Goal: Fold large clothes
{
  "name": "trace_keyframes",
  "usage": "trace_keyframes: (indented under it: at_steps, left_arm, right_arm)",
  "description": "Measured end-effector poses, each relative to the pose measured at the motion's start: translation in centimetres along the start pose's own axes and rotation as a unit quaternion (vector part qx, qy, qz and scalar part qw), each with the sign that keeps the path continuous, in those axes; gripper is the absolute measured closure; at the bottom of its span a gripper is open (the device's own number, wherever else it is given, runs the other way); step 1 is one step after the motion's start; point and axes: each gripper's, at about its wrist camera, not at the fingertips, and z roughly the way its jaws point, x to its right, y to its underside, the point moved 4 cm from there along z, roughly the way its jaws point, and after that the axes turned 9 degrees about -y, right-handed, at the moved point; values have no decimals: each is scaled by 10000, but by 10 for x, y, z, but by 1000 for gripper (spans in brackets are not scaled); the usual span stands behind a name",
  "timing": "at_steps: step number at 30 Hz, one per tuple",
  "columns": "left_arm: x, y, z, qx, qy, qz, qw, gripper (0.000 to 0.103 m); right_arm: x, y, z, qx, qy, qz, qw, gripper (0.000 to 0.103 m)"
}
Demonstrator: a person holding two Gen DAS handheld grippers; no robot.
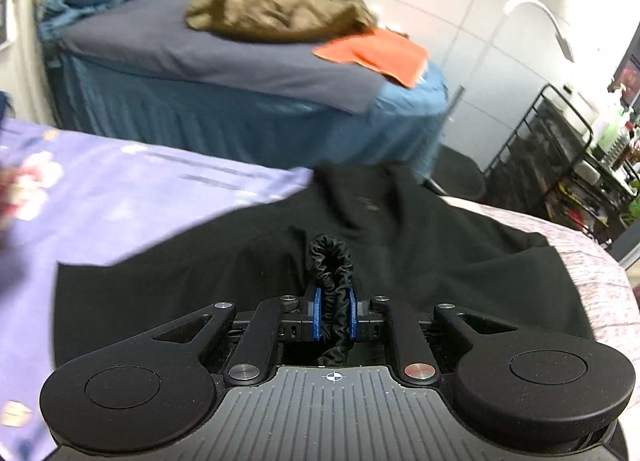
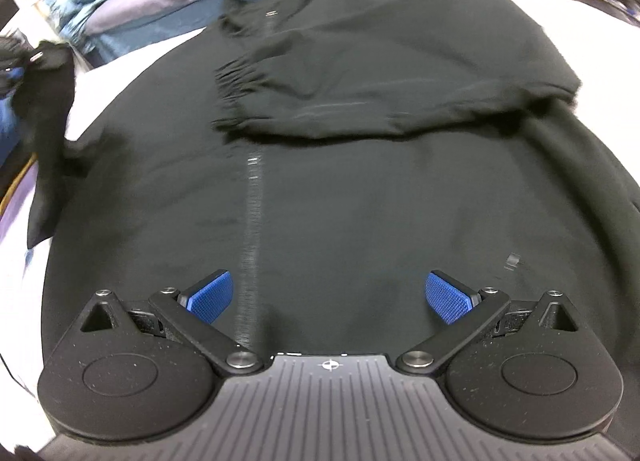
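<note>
A large black jacket (image 2: pixel 360 201) lies spread on the bed, zip line running up its middle. One sleeve (image 2: pixel 380 73) is folded across the chest, its gathered cuff (image 2: pixel 234 79) pointing left. My right gripper (image 2: pixel 328 295) hovers over the lower front, open, with nothing between its blue pads (image 2: pixel 210 297). My left gripper (image 1: pixel 334 301) is shut on the other sleeve's ruched black cuff (image 1: pixel 331 257), which sticks up between the pads. In the right wrist view that sleeve (image 2: pixel 48 101) hangs raised at the far left.
A lilac flowered sheet (image 1: pixel 120 197) covers the bed on the left. Behind stands a second bed (image 1: pixel 224 61) in blue with an olive garment (image 1: pixel 280 1) and an orange cloth (image 1: pixel 376 53). A black wire rack (image 1: pixel 560 157) with bottles is at the right.
</note>
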Motion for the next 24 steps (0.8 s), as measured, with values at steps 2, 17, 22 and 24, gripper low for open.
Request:
trace_keyframes:
  at_steps: [2, 17, 22, 24]
  left_arm:
    - [31, 3, 17, -113, -2, 85, 9999, 46]
    - [101, 32, 81, -809, -118, 918, 9924, 0]
    - [90, 48, 46, -552, 11, 1133, 9920, 0]
    - [75, 57, 23, -323, 70, 1008, 9944, 0]
  right_arm:
    - [15, 2, -7, 46, 35, 196, 9998, 1]
    - [60, 7, -20, 93, 92, 690, 9975, 1]
    - [45, -6, -16, 190, 94, 352, 9992, 1]
    - [37, -17, -15, 289, 79, 137, 9995, 1]
